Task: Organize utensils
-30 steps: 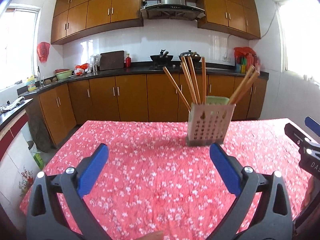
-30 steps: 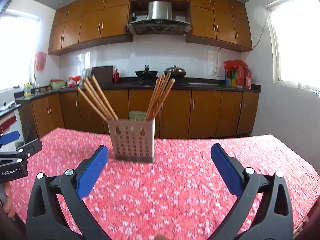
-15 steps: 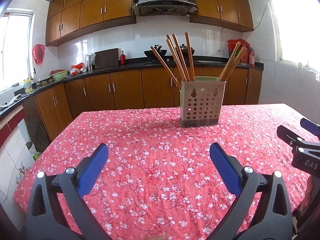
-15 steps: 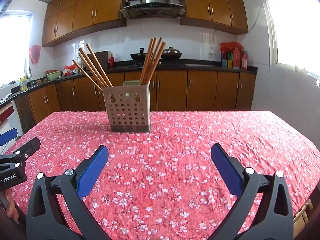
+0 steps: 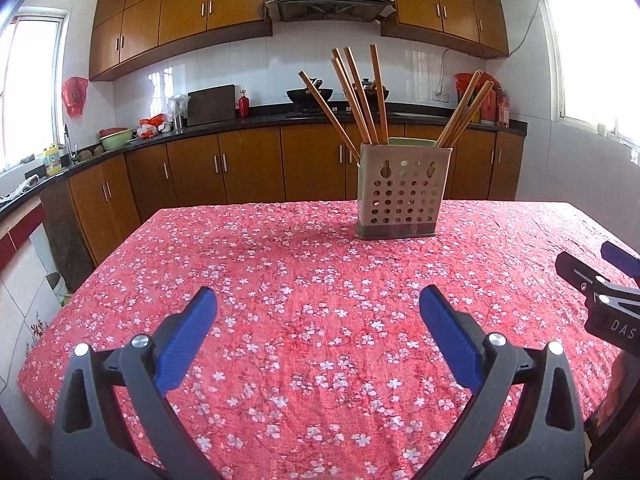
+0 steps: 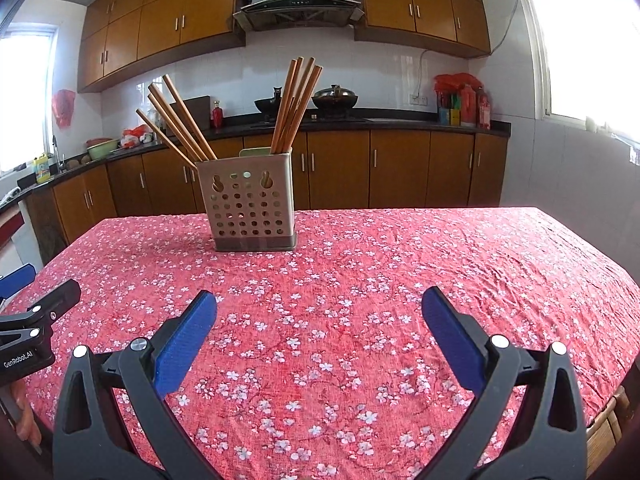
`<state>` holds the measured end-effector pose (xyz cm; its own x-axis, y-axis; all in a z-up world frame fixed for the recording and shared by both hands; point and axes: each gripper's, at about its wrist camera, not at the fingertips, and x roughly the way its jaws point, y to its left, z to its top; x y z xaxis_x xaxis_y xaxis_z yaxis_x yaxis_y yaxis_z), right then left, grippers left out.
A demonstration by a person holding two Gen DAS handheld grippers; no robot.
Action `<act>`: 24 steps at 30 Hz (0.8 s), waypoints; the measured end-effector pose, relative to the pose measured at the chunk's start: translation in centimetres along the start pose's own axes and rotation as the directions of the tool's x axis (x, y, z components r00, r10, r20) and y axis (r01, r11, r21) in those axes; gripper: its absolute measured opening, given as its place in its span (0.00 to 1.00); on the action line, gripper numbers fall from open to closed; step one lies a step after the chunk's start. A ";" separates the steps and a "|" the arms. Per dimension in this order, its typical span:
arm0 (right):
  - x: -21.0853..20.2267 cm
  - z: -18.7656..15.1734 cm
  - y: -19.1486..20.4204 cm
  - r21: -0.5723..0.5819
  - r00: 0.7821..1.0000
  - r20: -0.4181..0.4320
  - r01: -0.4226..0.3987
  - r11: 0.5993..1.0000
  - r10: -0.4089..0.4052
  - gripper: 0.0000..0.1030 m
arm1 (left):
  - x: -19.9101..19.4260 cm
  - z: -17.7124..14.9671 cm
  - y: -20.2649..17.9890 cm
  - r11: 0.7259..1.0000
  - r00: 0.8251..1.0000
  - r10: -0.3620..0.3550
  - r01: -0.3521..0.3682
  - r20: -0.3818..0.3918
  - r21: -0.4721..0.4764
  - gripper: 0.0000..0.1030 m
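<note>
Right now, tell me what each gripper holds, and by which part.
Nothing. The left gripper and right gripper are both open and empty; the chopsticks stand in the holder.

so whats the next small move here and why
Probably ease the right gripper forward toward the tall brown wooden chopsticks in the perforated beige holder: both grippers are open and empty, well short of it, and the red floral tablecloth shows no loose utensils.

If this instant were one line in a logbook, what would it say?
left gripper: open, empty | right gripper: open, empty | chopsticks: two bunches upright in holder | holder: on table, untouched
</note>
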<state>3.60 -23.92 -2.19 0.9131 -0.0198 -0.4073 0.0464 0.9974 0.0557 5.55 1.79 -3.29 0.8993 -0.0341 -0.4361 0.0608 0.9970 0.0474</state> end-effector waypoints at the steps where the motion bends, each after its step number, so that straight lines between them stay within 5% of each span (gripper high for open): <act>1: 0.0 0.0 0.0 0.000 1.000 -0.002 -0.001 1.000 0.001 0.98 | 0.0 0.0 0.0 1.000 1.000 -0.001 0.001 -0.002 0.000 0.96; 24: 0.0 0.0 -0.1 0.001 1.000 -0.005 -0.004 1.000 0.004 0.98 | 0.3 0.0 -0.6 1.000 1.000 -0.010 0.010 -0.011 -0.010 0.96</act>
<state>3.63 -24.07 -2.20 0.9110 -0.0159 -0.4121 0.0436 0.9974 0.0580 5.84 1.21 -3.44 0.8936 -0.0433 -0.4467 0.0654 0.9973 0.0342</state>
